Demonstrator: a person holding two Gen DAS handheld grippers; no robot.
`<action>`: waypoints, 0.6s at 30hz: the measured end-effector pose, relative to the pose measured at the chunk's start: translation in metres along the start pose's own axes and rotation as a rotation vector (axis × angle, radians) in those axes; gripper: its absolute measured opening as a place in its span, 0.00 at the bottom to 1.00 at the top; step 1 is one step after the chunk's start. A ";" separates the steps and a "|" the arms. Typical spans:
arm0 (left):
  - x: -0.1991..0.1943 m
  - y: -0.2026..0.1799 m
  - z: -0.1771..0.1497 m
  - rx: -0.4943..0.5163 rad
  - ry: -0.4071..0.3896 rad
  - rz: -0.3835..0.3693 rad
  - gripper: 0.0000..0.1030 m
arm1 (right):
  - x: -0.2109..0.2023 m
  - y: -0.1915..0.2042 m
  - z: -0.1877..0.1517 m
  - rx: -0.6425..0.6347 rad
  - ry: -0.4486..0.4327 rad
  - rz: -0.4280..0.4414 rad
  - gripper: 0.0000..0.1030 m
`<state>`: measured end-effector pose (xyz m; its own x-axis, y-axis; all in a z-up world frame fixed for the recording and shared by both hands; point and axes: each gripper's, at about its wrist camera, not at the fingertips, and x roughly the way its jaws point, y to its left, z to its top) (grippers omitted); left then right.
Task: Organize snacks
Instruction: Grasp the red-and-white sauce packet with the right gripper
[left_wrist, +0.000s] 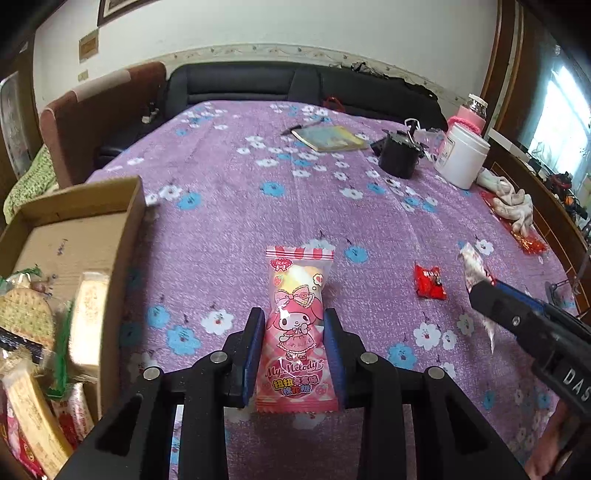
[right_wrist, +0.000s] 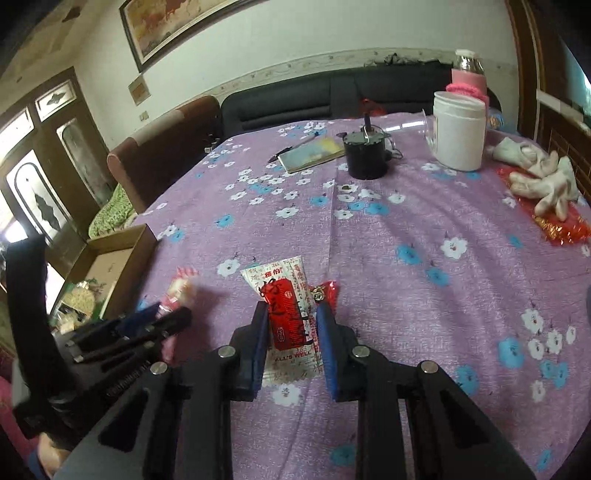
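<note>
Background items noted on and around the surface.

I see a purple flowered cloth (right_wrist: 424, 229) covering the surface. At the far side lie a yellowish booklet (right_wrist: 314, 155) with a pen (right_wrist: 286, 150) just beside it, a black cylindrical device (right_wrist: 365, 155), a white jar (right_wrist: 459, 134) and a pink-sleeved bottle (right_wrist: 468, 79) behind it. Pale gloves (right_wrist: 543, 181) rest on red foil at the right edge. Beyond, I note a dark sofa (left_wrist: 258, 83), a brown chair (left_wrist: 96, 110) and a framed painting (right_wrist: 177, 26).
</note>
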<state>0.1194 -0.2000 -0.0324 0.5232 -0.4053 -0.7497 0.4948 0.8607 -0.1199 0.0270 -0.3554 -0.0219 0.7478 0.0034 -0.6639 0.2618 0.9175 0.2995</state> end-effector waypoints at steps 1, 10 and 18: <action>-0.002 0.000 0.000 -0.003 -0.008 -0.003 0.32 | -0.001 0.001 -0.001 -0.012 -0.005 -0.002 0.24; -0.026 -0.016 -0.002 0.083 -0.161 0.106 0.33 | -0.012 0.014 -0.001 -0.054 -0.055 0.040 0.24; -0.039 -0.023 -0.002 0.125 -0.235 0.138 0.33 | -0.024 0.028 -0.003 -0.098 -0.103 0.064 0.24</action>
<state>0.0862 -0.2028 -0.0013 0.7309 -0.3597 -0.5800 0.4818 0.8739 0.0652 0.0149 -0.3282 0.0004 0.8210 0.0272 -0.5703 0.1541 0.9512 0.2673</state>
